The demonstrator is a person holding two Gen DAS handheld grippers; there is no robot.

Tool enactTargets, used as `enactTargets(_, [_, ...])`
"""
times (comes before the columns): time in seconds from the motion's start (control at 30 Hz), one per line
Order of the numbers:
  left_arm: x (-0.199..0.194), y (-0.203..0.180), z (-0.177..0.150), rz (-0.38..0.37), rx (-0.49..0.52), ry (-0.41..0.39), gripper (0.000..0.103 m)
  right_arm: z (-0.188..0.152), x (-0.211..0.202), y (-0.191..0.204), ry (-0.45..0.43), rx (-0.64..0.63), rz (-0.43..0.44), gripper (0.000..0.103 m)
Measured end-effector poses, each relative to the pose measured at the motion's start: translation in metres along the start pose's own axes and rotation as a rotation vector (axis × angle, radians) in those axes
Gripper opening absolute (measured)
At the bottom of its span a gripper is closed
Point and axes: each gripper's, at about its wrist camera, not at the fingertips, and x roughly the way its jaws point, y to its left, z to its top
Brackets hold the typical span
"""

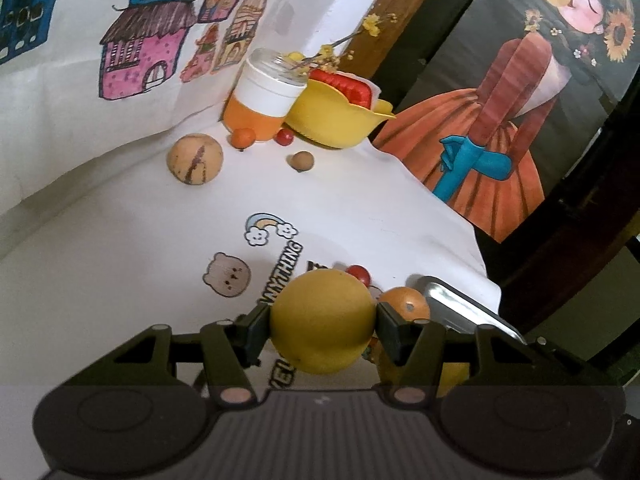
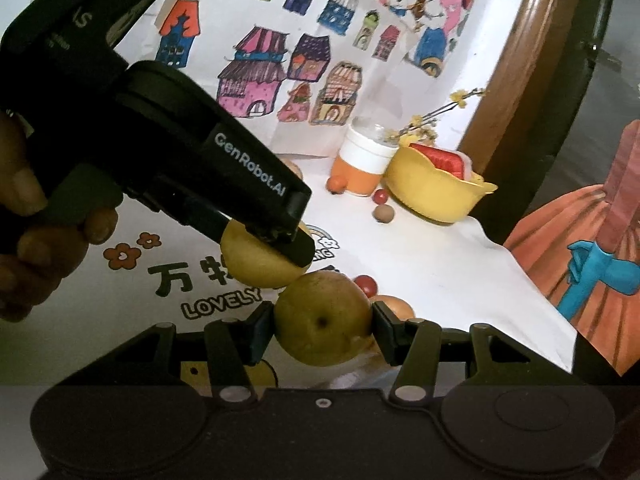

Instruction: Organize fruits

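Yellow lemon (image 1: pixel 322 322) clamped in left jaws hides a metal tray (image 1: pixel 460 304); right jaws grip, probably, a pear (image 2: pixel 323 318).

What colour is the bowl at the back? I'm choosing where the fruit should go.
Yellow. The bowl shows best in the left wrist view, beside the orange-and-white jar.

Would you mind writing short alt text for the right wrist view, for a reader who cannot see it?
The right gripper clamps a yellow-green pear, while the left gripper, held in a hand, grips a yellow fruit just beyond it. Further back on the white printed tablecloth stand a yellow bowl and an orange-and-white jar, with small fruits beside them.
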Motion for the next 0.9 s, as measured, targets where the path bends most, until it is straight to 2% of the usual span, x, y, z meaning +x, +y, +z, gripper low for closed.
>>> enactTargets(0.43, [-0.006,-0.031,-0.017,-0.051,0.039,0.008,0.061,-0.023,-0.040,-0.021,-0.003,0.063,-0.066,0.054])
enactTargets(0.9, [-0.003,-0.072,-0.049,-0.126,0.082,0.062,0.061,-0.056,-0.081,-0.042,0.017,0.130,-0.148,0.054])
